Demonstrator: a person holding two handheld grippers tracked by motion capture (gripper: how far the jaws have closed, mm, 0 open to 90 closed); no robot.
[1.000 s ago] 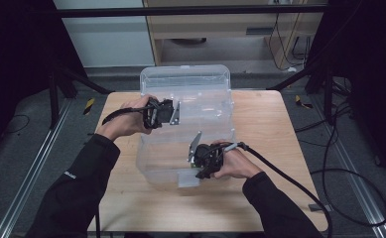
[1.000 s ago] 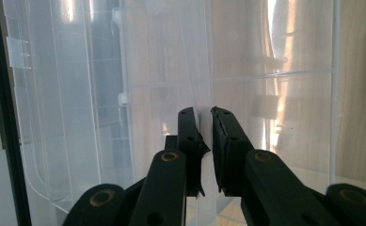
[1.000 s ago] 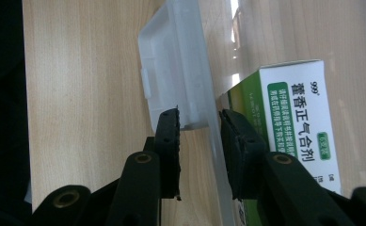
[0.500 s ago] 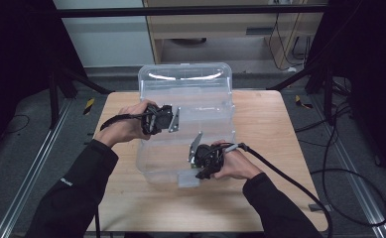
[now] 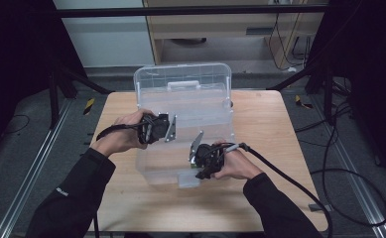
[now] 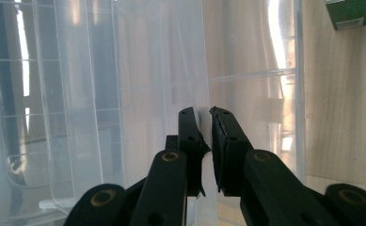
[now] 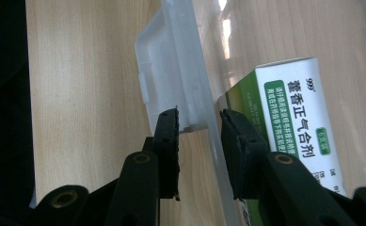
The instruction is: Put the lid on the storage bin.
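Bin, clear plastic w/ lid up at its far side, sits mid-counter between both hands. Left gripper is at bin's left wall; in left gripper view its fingers are nearly together, clamped on that thin clear wall. Right gripper is at bin's near-right edge; in right gripper view its fingers stand partly apart, astride the front wall next to the latch tab, and whether the pads press on it I can't tell. Box, green & white w/ printed text, lies inside bin just behind that wall, right beside the right finger. Cable trails from right gripper across counter, away from bin.
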